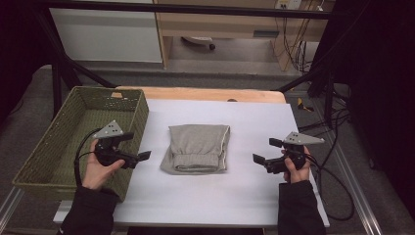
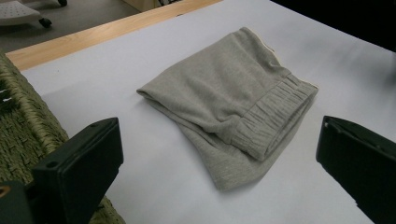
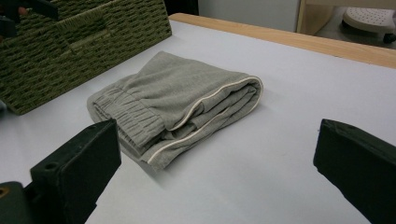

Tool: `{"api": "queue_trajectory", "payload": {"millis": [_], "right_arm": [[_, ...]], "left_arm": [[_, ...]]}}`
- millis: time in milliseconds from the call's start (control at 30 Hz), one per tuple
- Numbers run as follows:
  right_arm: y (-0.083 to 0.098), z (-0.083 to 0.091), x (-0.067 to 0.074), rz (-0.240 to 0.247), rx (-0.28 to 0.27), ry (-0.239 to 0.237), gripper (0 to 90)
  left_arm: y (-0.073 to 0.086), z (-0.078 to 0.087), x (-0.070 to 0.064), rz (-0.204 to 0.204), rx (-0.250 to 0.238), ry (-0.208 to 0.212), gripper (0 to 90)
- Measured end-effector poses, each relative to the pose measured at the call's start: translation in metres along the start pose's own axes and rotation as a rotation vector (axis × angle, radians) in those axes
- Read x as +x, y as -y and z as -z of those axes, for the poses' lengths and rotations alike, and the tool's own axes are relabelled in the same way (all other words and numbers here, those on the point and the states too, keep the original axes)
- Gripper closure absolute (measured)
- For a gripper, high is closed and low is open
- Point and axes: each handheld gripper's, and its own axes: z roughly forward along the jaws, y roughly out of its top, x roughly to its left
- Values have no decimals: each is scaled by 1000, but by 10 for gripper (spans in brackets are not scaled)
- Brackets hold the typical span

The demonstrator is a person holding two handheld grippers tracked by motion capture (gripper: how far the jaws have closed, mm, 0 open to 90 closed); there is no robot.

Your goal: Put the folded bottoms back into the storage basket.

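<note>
A folded garment lies on the sheet-covered table, about midway across it. A woven basket stands at the table's left edge, just beside the garment's left. The left gripper hangs between basket and garment, above the basket's right wall. The right gripper sits right of the garment, apart from it, over the sheet.

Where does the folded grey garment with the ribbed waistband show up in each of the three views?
High view: folded grey garment at the table's centre, between the grippers.
Left gripper view: centre-right, waistband toward the right.
Right gripper view: centre-left, waistband toward the left.
Shared landmark: the green woven basket beside it.
</note>
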Motion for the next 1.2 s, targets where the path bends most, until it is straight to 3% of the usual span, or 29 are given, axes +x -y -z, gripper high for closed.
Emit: {"api": "queue_trajectory", "payload": {"millis": [1200], "right_arm": [[1,0,-1,7,2,3,14]], "left_arm": [[-15,8,-8,9,-19,-58,2]]}}
